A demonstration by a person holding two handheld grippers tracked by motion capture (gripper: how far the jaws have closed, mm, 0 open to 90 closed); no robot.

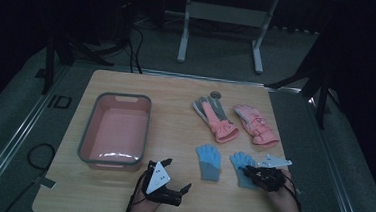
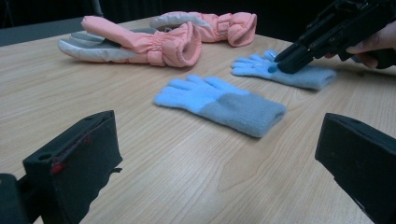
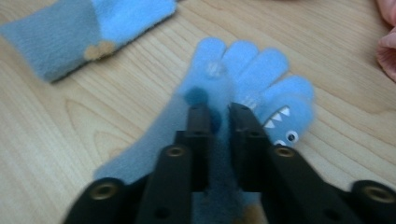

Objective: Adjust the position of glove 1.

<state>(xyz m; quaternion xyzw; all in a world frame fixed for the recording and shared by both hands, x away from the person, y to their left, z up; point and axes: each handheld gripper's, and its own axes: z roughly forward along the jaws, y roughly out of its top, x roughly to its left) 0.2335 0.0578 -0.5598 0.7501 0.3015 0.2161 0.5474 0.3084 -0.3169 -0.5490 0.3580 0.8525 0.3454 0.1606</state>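
Your right gripper [image 3: 218, 112] rests on the right blue glove [image 3: 243, 79], jaws nearly closed and pinching a fold of its knit near the palm. That glove lies flat on the tabletop [image 1: 174, 130], fingers pointing away from you, just beside the left blue glove [image 1: 208, 161]. Your left gripper [image 1: 176, 185] sits low near the front edge, jaws wide apart and empty. Two pink gloves [image 1: 235, 122] lie farther back; a pink tub [image 1: 115, 130] stands at left.

Overhead view of table [image 1: 169, 195]; gripper views low, sharing blue gloves [image 2: 219, 105].
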